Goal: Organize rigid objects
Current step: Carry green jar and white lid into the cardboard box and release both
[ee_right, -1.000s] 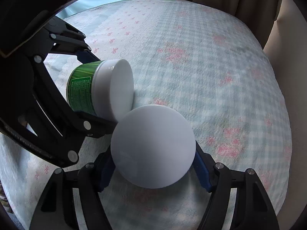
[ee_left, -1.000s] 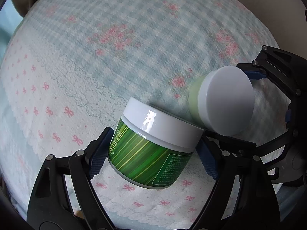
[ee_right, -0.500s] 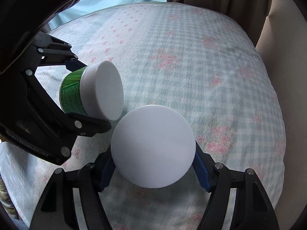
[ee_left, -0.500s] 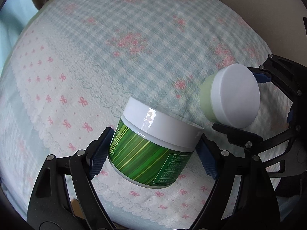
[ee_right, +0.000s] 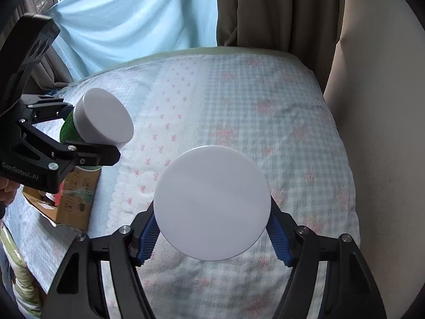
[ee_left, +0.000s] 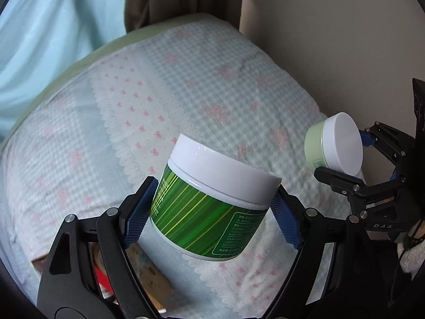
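My left gripper [ee_left: 212, 212] is shut on a dark green striped jar [ee_left: 207, 212] with a white lid, held in the air above the bed. The jar also shows in the right wrist view [ee_right: 101, 118] at the left. My right gripper [ee_right: 212, 236] is shut on a pale green jar; only its round white lid [ee_right: 212, 203] shows there. In the left wrist view that pale green jar [ee_left: 332, 143] is at the right, held level with the striped jar and clearly apart from it.
Below lies a bed with a checked and pink-bow quilt [ee_right: 239, 93]. A cardboard box [ee_right: 71, 199] sits at the bed's left edge. A light blue cloth [ee_right: 132, 13], brown curtain [ee_right: 265, 8] and beige wall [ee_left: 332, 26] stand behind.
Both grippers have lifted and tilted up, so the curtain and wall come into view. The two jars have moved apart sideways. Both grips are unchanged.
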